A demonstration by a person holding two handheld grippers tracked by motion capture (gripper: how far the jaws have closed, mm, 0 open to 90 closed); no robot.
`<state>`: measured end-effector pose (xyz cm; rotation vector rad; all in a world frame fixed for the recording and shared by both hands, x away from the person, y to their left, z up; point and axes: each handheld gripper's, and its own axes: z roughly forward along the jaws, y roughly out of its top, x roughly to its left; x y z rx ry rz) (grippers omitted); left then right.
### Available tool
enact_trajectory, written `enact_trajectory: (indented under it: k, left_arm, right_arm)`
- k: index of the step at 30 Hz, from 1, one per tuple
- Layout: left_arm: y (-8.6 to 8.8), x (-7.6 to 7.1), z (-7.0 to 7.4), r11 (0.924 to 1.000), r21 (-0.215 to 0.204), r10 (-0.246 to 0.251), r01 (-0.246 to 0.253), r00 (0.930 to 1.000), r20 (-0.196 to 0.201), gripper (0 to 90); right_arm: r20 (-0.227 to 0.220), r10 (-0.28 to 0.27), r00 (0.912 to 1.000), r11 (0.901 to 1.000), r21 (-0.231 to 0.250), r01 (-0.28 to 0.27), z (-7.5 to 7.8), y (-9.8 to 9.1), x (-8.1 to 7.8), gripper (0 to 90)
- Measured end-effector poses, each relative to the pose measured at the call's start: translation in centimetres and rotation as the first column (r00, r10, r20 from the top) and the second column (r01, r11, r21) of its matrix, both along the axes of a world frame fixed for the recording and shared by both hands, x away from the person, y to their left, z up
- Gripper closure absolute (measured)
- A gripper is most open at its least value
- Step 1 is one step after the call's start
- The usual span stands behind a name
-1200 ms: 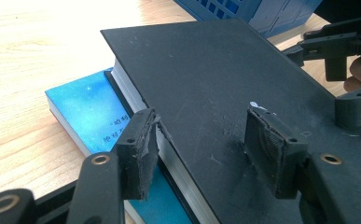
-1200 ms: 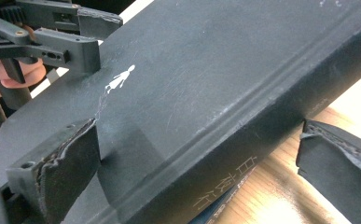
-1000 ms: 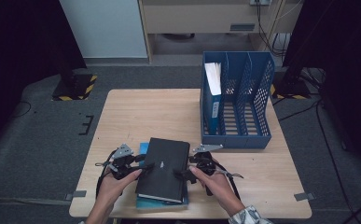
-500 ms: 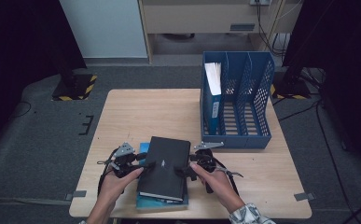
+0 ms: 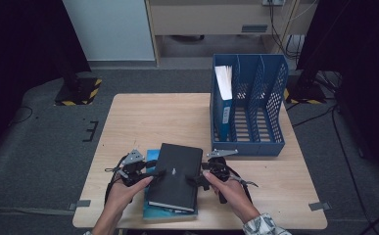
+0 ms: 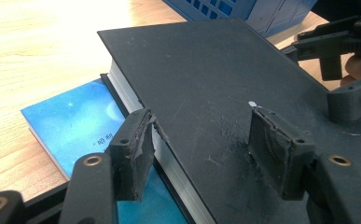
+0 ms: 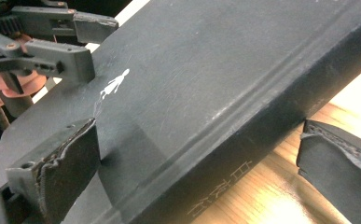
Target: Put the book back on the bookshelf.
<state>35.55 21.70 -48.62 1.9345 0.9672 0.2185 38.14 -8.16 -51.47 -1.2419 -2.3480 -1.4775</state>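
A black book (image 5: 175, 176) lies on top of a blue book (image 5: 153, 157) near the table's front edge. My left gripper (image 5: 153, 173) is at the black book's left, page-edge side. In the left gripper view, my left gripper (image 6: 201, 149) is shut on the black book (image 6: 201, 79), one pad against the pages and the other on the cover. The blue book (image 6: 80, 126) shows underneath. My right gripper (image 5: 195, 179) is at the spine side. In the right gripper view, my right gripper (image 7: 197, 140) straddles the spine (image 7: 243, 140): one jaw rests on the cover and the other stands apart over bare wood.
A blue file rack (image 5: 275, 117) stands at the table's back right, with a white-and-blue folder (image 5: 224, 83) upright in its left slot. Bare tabletop (image 5: 153, 117) stretches behind the books. The person's hands come in over the front edge.
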Motion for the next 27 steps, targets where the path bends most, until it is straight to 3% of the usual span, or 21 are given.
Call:
enact_trajectory:
  k: [3, 6, 8, 22, 27]
  left_arm:
    - [0.1, 0.3, -0.2, 0.9996, -0.012, -0.027, 0.027, 0.9996, -0.01, 34.3]
    - [0.0, 0.9, -0.9, 0.9961, -0.073, -0.054, 0.05, 0.9966, -0.062, 28.2]
    - [-0.2, 1.1, -0.9, 0.9959, -0.074, -0.057, 0.051, 0.9954, -0.077, 25.0]
    - [-0.2, 1.1, -0.9, 0.9959, -0.073, -0.06, 0.054, 0.9951, -0.079, 25.1]
    - [-0.1, 1.1, -0.7, 0.9961, -0.07, -0.059, 0.053, 0.9953, -0.077, 26.9]
  right_arm:
    - [-0.004, 0.001, 1.0, 1.0, 0.001, -0.001, 0.0, 0.0, 0.2, 0.0]
    - [-0.01, 0.001, 0.9999, 1.0, 0.006, -0.001, -0.1, 0.0, 0.2, 0.0]
    - [-0.018, 0.002, 0.9998, 0.9999, 0.011, -0.001, -0.1, 0.0, 0.3, 0.0]
    - [-0.117, -0.007, 0.9932, 0.9954, 0.094, 0.018, -1.2, 0.4, 1.2, 0.0]
    - [-0.133, 0.0, 0.9911, 0.9975, 0.069, 0.009, -0.9, 0.7, 1.5, 0.3]
